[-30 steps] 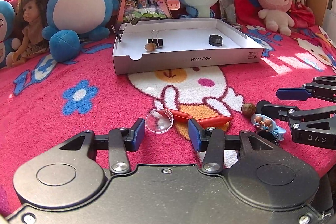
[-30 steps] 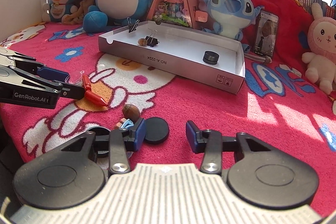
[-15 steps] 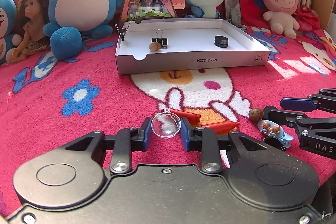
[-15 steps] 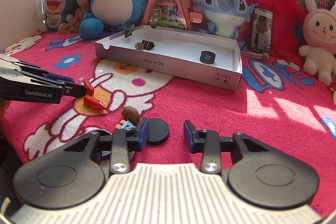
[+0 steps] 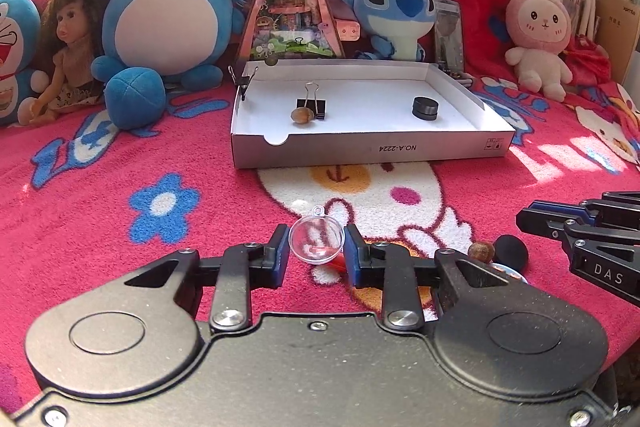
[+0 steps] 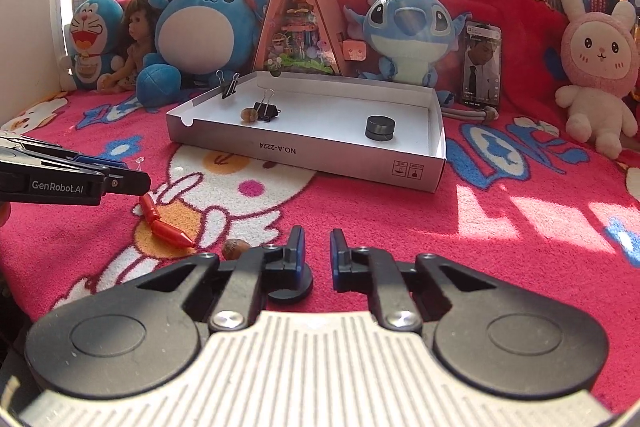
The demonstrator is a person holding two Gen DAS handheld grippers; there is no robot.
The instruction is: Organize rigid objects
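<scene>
Gripping the clear capsule [image 5: 317,241] from both sides, the left tool [image 5: 316,247] has its blue pads pressed on the little transparent shell, which sits low over the pink blanket [image 5: 100,227], its hanging loop pointing away from the camera. A second ago those jaws stood wider, with the capsule lying loose just ahead of them; now the pick-up looks made, and the capsule is likely ready to be carried to the box.

The right tool [image 6: 316,253] has also clenched to its narrowest. A slim gap stays between its pads and nothing shows in it. The black disc [image 6: 290,291] lies on the blanket, partly hidden under that tool's left finger, so by my reading it was not caught and would need a fresh approach. A brown nut [image 6: 233,249] rests just beside the disc, and the red crayon pieces [image 6: 168,229] lie between the two tools.

Farther off, well apart from both tools, the white cardboard box [image 5: 372,151] already holds a binder clip [image 5: 311,105], a second nut [image 5: 302,115] touching that clip, and a black puck [image 5: 425,107]; another clip [image 6: 229,87] is clamped on its left rim. Plush toys [image 5: 168,15] line the back.
</scene>
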